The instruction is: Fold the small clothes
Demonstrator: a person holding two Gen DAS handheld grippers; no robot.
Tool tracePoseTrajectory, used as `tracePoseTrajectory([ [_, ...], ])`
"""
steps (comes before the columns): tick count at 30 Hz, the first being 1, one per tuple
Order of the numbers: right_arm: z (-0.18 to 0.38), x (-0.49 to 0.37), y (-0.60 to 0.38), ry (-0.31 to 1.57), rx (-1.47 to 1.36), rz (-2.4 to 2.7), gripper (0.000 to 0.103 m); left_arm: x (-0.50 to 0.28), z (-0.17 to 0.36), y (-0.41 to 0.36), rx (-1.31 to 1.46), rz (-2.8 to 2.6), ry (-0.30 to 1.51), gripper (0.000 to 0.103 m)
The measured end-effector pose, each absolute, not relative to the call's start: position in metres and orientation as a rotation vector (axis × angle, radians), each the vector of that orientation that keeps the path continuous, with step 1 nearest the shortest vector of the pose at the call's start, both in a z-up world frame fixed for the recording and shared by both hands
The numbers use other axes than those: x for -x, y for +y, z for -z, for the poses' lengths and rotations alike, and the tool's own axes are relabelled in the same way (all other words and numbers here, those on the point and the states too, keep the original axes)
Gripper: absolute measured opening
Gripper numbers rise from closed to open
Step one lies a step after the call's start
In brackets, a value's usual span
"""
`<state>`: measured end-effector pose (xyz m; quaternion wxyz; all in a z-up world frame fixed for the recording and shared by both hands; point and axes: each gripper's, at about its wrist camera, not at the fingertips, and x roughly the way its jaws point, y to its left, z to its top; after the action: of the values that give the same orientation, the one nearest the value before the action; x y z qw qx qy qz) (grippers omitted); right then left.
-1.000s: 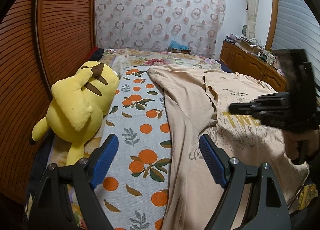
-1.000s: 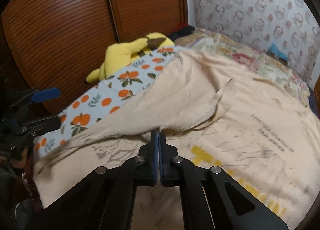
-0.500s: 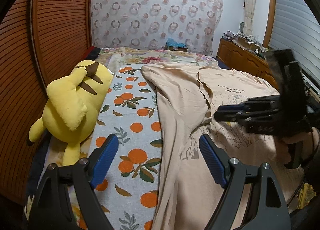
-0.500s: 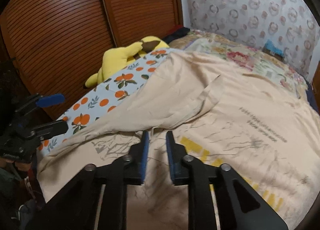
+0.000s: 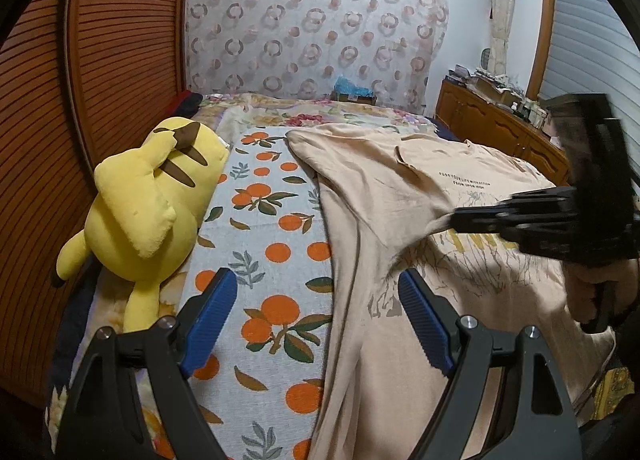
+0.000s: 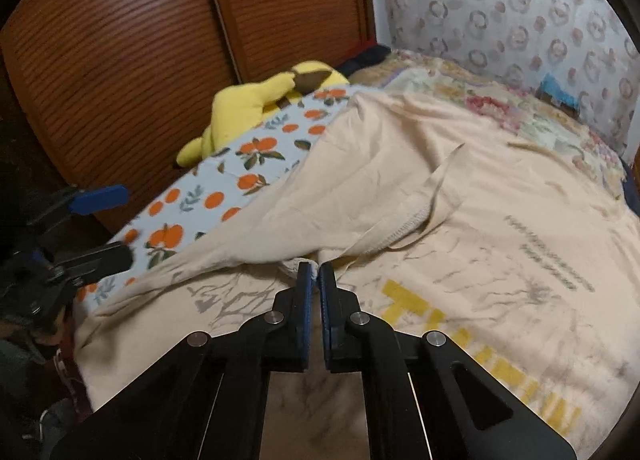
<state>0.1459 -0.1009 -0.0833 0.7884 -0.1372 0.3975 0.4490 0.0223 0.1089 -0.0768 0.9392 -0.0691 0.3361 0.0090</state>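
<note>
Wooden slatted doors stand at the left of the left wrist view, a patterned curtain behind. On the bed (image 5: 280, 252), with its orange-print cover, lies a beige T-shirt (image 5: 400, 196), its left side already turned over onto the middle. The left gripper (image 5: 318, 310) hangs released above the shirt's folded edge, jaws wide, nothing between them. A yellow plush toy (image 5: 148, 204) lies beside the doors, well apart from the shirt. The right gripper (image 5: 456, 220) comes in from the right, and the cloth looks drawn to its tip.

From the right wrist view, the right gripper (image 6: 317, 280) is clenched on a small bit of the T-shirt (image 6: 460, 260) at the sleeve hem. I judge the hold is thin, so the cloth could slip out when pulled and the fold would fall crooked. Open room is on the right half of the shirt; the bed's near edge is close below.
</note>
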Motion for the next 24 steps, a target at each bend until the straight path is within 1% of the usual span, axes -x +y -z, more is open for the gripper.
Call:
tracePoseTrajectory([
  [4, 0.066, -0.137, -0.124, 0.831, 0.274, -0.969, 0.001, -0.023, 0.077, 0.109, 0.143, -0.015, 0.685, 0.084],
  [8, 0.067, -0.134, -0.136, 0.825, 0.292, -0.932, 0.003, -0.027, 0.076, 0.103, 0.129, -0.005, 0.691, 0.084],
  [9, 0.069, -0.134, -0.139, 0.822, 0.307, -0.907, 0.008, -0.028, 0.077, 0.101, 0.125, -0.001, 0.693, 0.084],
  [10, 0.070, -0.135, -0.142, 0.825, 0.311, -0.898, 0.015, -0.030, 0.077, 0.099, 0.121, 0.001, 0.696, 0.084],
  [12, 0.071, -0.139, -0.147, 0.825, 0.309, -0.883, 0.021, -0.034, 0.077, 0.095, 0.113, 0.004, 0.701, 0.084],
  [15, 0.070, -0.146, -0.153, 0.816, 0.296, -0.859, 0.025, -0.043, 0.081, 0.089, 0.097, 0.006, 0.721, 0.084],
  [19, 0.066, -0.170, -0.147, 0.788, 0.291, -0.843, 0.026, -0.062, 0.086, 0.086, 0.067, 0.000, 0.758, 0.084],
  [24, 0.074, -0.213, -0.123, 0.804, 0.292, -0.832, 0.026, -0.081, 0.085, 0.088, 0.053, -0.004, 0.772, 0.084],
])
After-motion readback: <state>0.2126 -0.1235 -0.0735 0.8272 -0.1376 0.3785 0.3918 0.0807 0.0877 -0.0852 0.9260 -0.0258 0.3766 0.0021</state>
